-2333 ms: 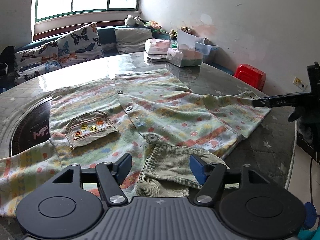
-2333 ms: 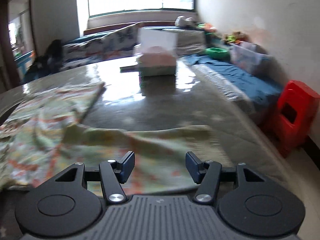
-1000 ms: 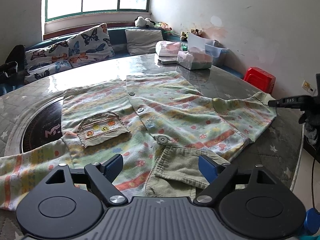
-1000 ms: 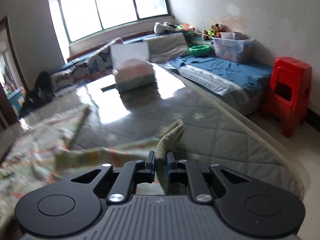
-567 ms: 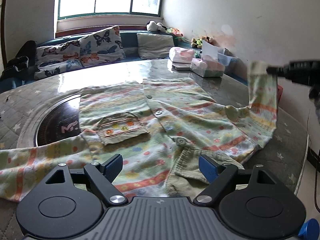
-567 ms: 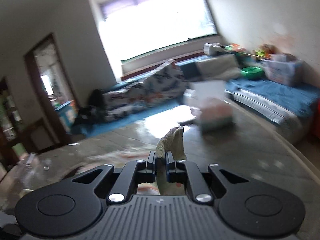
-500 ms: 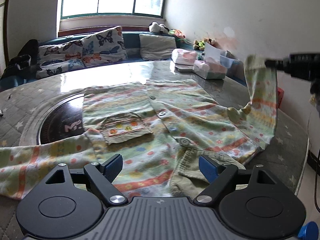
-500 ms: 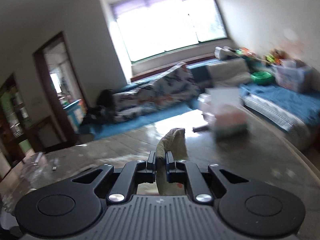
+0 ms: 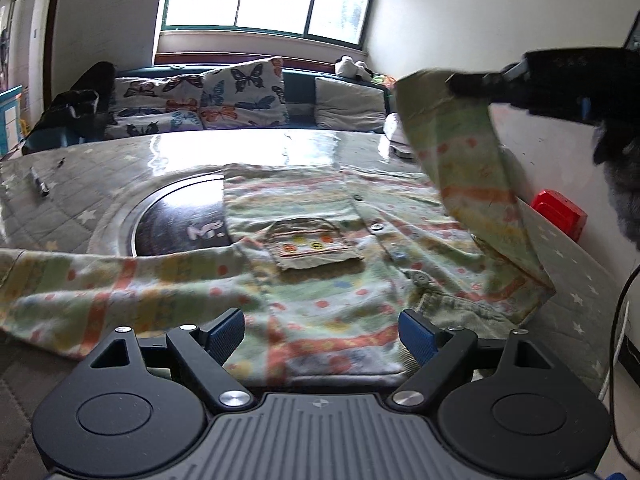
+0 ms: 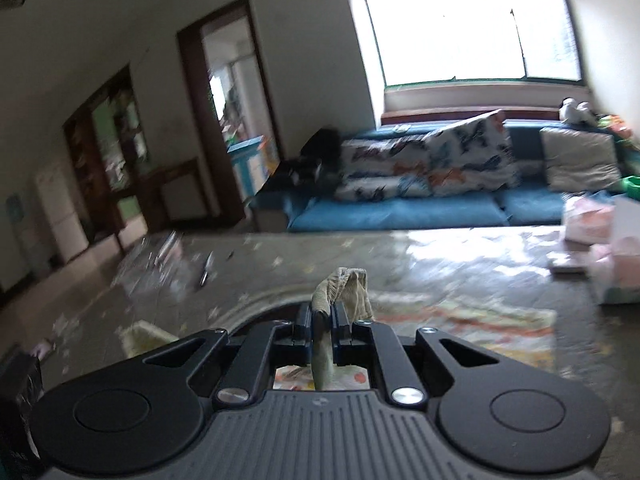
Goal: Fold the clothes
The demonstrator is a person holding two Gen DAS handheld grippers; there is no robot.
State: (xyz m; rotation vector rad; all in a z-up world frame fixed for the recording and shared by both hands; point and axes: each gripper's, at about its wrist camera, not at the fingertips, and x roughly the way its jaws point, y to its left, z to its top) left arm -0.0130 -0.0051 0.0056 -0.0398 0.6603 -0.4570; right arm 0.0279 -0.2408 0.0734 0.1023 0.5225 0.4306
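Striped cotton in pale green, orange and yellow covers most of the round table (image 9: 100, 200): a child's shirt (image 9: 320, 256) lies there front up, buttons down its middle and a small corduroy pocket (image 9: 314, 248) on its chest. Its left sleeve (image 9: 92, 280) stretches flat toward the table's left edge, partly over a dark round inset (image 9: 176, 216) in the tabletop. A pen (image 9: 39, 184) lies well apart at the far left. The left gripper (image 9: 320, 330) hovers low over the shirt's near hem with its blue-padded jaws spread wide, holding nothing. To the right, the other sleeve (image 9: 468, 168) is lifted off the table and hangs in the air, its cuff pinched by the right gripper (image 10: 322, 320), whose jaws are clamped tight on the fabric. Behind the table runs a blue sofa (image 10: 400, 212) with butterfly cushions (image 9: 240, 92), and a red stool (image 9: 560, 212) stands by the right wall.
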